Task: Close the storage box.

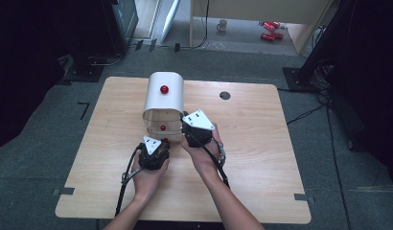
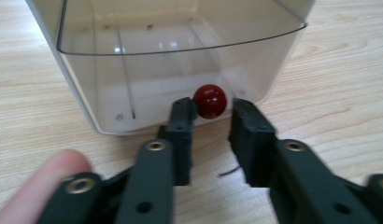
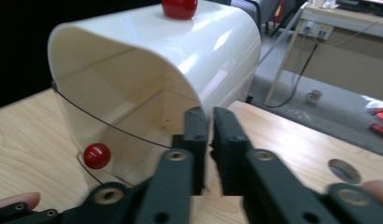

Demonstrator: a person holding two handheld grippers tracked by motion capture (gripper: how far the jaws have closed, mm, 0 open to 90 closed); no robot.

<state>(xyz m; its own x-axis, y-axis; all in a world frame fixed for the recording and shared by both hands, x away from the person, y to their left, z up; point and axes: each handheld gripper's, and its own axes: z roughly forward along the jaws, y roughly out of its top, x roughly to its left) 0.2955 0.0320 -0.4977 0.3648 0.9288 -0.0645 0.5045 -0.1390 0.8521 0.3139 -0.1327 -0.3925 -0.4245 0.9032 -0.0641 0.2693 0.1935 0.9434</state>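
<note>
Glossy red knob, clear curved door, rounded cream box

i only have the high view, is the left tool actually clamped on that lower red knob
observer: no. The left tool is open around the lower red knob, which touches one jaw only.
operator: where's the knob sitting
observer: low on the clear door, close to the tabletop.
operator: right tool holding anything
observer: the right tool has its jaws nearly together at the white box front edge; I can't tell if they pinch it.
</note>
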